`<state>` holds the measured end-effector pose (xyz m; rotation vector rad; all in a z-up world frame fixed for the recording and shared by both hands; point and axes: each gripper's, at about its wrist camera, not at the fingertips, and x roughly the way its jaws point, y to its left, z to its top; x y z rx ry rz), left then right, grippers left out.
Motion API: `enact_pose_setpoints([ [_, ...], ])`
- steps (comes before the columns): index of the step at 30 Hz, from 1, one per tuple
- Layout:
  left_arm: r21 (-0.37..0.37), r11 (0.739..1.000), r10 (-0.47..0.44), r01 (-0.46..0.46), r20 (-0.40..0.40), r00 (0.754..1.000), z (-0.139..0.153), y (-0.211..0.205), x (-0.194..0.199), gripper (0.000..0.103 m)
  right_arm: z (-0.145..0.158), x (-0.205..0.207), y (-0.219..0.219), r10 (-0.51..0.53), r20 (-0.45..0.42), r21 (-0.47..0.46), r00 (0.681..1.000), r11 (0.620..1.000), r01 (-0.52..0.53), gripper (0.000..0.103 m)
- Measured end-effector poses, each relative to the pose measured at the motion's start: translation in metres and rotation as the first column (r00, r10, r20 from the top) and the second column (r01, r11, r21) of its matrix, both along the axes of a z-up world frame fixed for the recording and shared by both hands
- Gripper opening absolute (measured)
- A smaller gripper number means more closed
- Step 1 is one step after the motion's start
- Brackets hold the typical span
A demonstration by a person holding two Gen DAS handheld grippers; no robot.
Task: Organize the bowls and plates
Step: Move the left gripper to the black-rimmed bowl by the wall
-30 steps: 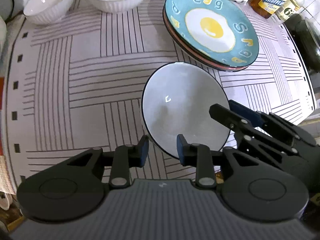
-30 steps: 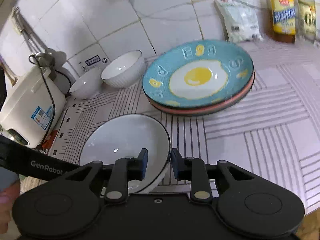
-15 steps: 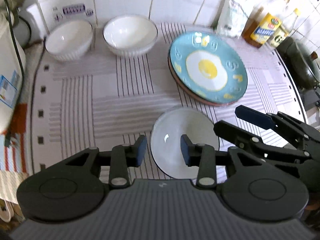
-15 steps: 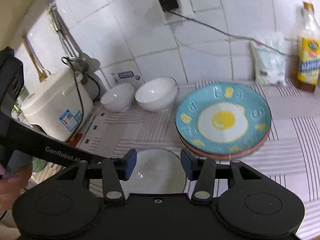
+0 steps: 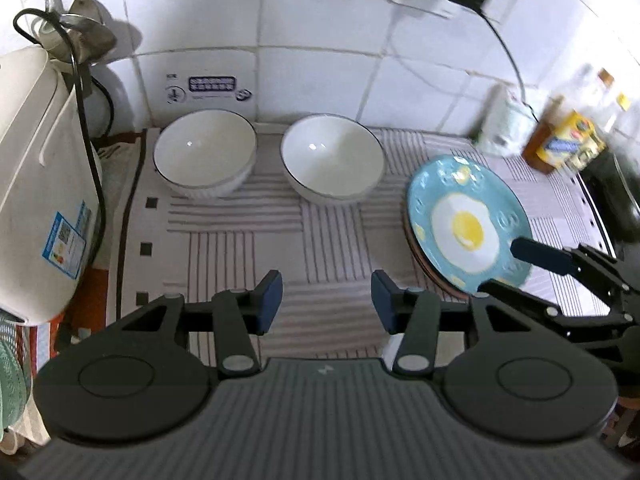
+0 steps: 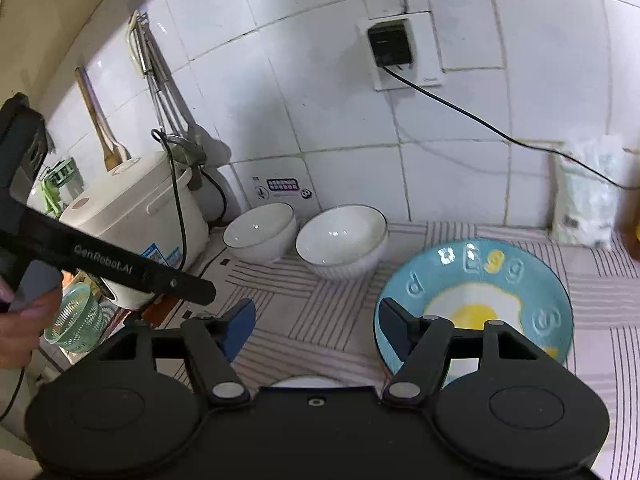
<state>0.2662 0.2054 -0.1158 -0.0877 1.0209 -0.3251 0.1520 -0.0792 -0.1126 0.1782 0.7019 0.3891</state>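
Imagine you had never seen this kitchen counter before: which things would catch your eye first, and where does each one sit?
The turquoise fried-egg plate stands out first, topping a small stack at the right of the striped mat. Next come two white bowls side by side at the back, against the tiled wall, with a white rice cooker at far left. In front, the left gripper and right gripper are both open, with nothing between their fingers.

left gripper (image 5: 326, 306): my black linkage claw, blue pads, silver pivot screws | right gripper (image 6: 316, 330): my same black claw | white lettering, seemingly "GenRobot.AI"
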Motion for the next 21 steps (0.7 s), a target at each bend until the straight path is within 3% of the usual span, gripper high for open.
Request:
enact_pose_setpoints([
  [5, -0.044, 0.999, 0.020, -0.017, 0.056, 0.998, -0.014, 0.004, 0.026, 0.050, -0.007, 0.030, 0.009, 0.046, 0.017, -0.065, 0.999, 0.997, -0.045, 0.074],
  [10, -0.027, 1.000, 0.014, -0.011, 0.081, 0.997, -0.037, -0.003, 0.048, 0.054, -0.016, 0.067, 0.004, 0.119, 0.063, -0.149, 0.991, 0.983, -0.108, 0.074],
  [14, -0.044, 0.996, 0.075, -0.072, 0.078, 0.994, -0.051, -0.003, 0.067, 0.057, -0.023, 0.091, -0.007, 0.101, 0.063, -0.110, 0.993, 0.990, -0.093, 0.074],
  [21, -0.090, 0.982, 0.171, -0.164, 0.068, 0.983, -0.070, -0.006, 0.095, 0.067, -0.034, 0.122, 0.000, 0.160, 0.068, -0.139, 0.985, 0.979, -0.149, 0.074],
])
